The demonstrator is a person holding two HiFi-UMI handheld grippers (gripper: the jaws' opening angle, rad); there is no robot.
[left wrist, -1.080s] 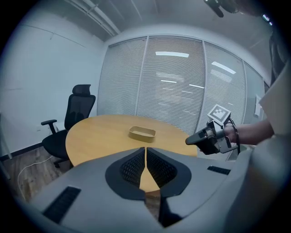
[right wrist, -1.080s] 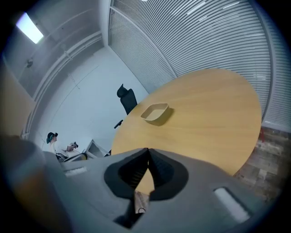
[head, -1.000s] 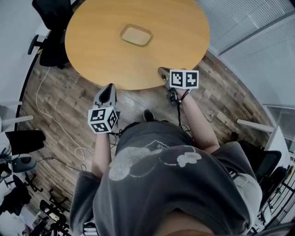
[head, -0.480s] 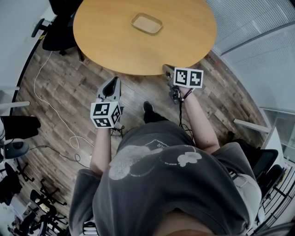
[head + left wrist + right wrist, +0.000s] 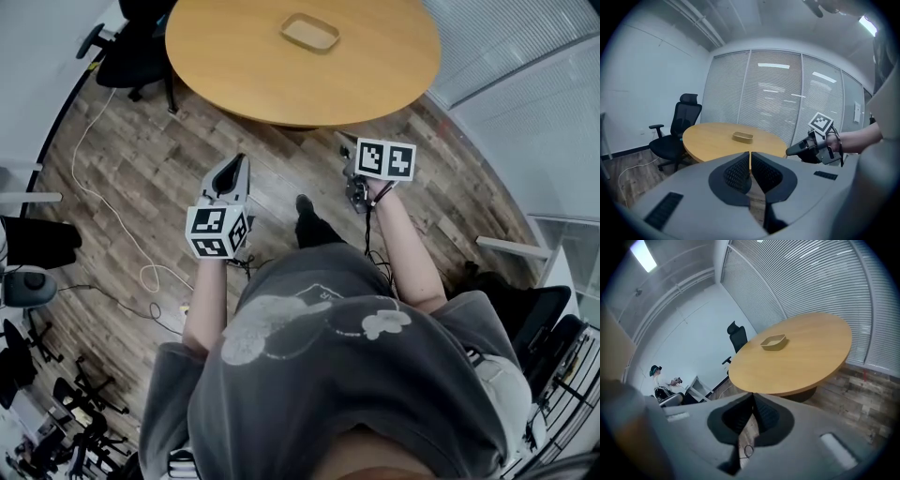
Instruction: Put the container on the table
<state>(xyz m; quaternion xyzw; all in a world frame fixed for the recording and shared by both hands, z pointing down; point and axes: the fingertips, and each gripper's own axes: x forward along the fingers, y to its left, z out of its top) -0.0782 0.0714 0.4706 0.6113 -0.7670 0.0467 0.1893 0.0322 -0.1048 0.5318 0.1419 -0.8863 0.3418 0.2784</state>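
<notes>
A shallow tan container point(image 5: 310, 32) rests on the round wooden table point(image 5: 253, 75), near its middle; the same container point(image 5: 742, 137) shows in the left gripper view and in the right gripper view point(image 5: 773, 341). My left gripper point(image 5: 231, 175) hangs over the floor, well short of the table edge, jaws shut with nothing in them point(image 5: 750, 161). My right gripper point(image 5: 346, 155) is held just off the table's near edge, also shut and empty point(image 5: 752, 401). Both grippers point toward the table.
A black office chair point(image 5: 131, 56) stands left of the table. A white cable point(image 5: 103, 202) loops across the wooden floor. Window blinds point(image 5: 787, 98) line the far wall. Another person point(image 5: 658, 376) sits at the far left in the right gripper view.
The table and container have slid up and away in the head view as I backed off. Both grippers stayed shut and now hang over the floor farther from the table.
</notes>
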